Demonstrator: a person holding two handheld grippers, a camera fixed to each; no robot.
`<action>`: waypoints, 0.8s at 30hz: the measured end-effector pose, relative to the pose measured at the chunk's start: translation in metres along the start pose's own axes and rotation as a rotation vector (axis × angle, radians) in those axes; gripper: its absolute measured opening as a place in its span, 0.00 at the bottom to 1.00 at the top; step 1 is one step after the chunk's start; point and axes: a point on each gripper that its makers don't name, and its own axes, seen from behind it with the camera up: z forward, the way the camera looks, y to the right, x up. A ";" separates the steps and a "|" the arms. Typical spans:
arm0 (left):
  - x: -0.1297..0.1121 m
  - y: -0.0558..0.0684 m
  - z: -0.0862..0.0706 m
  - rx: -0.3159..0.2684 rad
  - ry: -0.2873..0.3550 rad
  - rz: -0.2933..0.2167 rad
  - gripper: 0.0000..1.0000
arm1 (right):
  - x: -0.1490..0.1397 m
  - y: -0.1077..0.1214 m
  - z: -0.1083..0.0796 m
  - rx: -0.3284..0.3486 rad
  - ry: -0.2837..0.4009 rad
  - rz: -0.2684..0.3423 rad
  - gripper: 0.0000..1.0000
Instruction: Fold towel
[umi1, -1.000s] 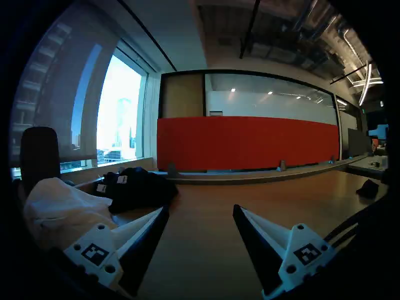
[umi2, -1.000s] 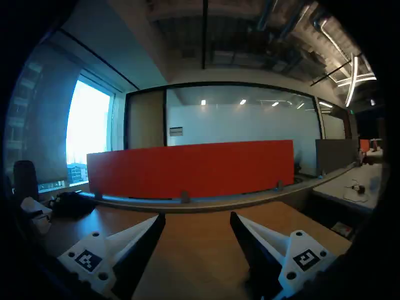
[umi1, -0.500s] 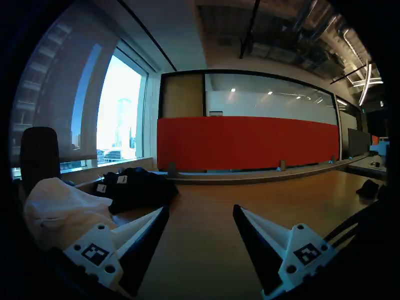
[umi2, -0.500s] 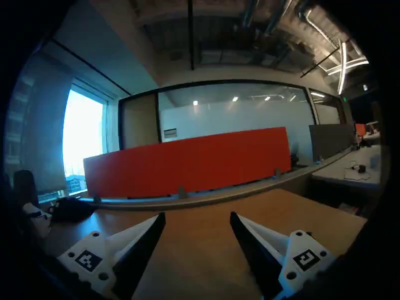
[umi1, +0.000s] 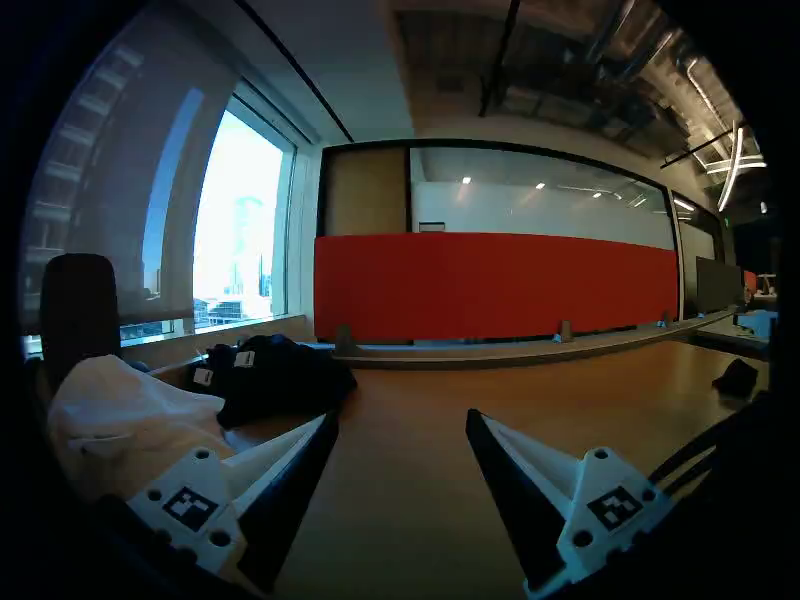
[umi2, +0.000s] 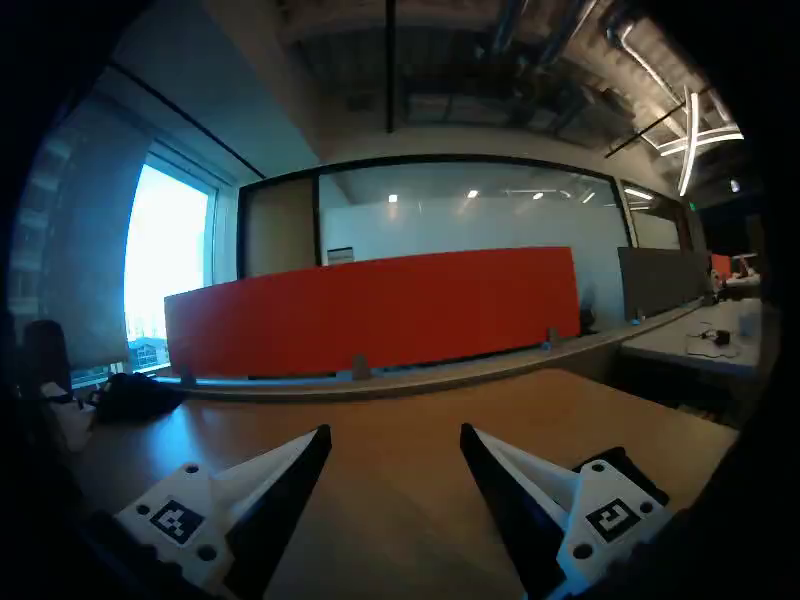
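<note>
The left tongs (umi1: 400, 445) are open wide. The two fingers are white and pointy, like long triangles, with dark inner sides. Nothing is between them. Each finger has a small black-and-white square mark on it. Under them is the tabletop (umi1: 420, 480), which is smooth brown wood.

The white towel (umi1: 120, 420) lies in a soft, lumpy heap at about 9 o'clock from the left tongs. One finger covers its near edge, so I cannot tell if they touch. Just behind the towel, at about 10 o'clock, is a black cloth heap (umi1: 280, 375) with small white tags. A dark chair back (umi1: 80, 310) stands behind the towel.

At 12 o'clock, at the far edge of the tabletop, stands a long, flat red panel (umi1: 495, 285). A bright window (umi1: 235, 240) is at about 11 o'clock.

The right tongs (umi2: 395, 450) are open wide too and hold nothing. They hang over bare brown wood. In the right gripper view the towel (umi2: 68, 425) is a small white bit at 9 o'clock, well apart from the tongs, and the black heap (umi2: 135, 395) sits beside it.
</note>
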 end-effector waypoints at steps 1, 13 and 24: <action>0.000 0.000 0.000 0.000 0.000 0.000 0.94 | -0.002 0.000 -0.001 0.000 -0.001 -0.005 1.00; 0.000 0.000 0.000 0.000 0.000 0.000 0.94 | -0.015 -0.004 -0.006 0.004 -0.004 -0.040 1.00; 0.000 0.000 0.000 0.000 0.000 0.000 0.95 | -0.023 -0.010 -0.007 0.002 -0.008 -0.065 1.00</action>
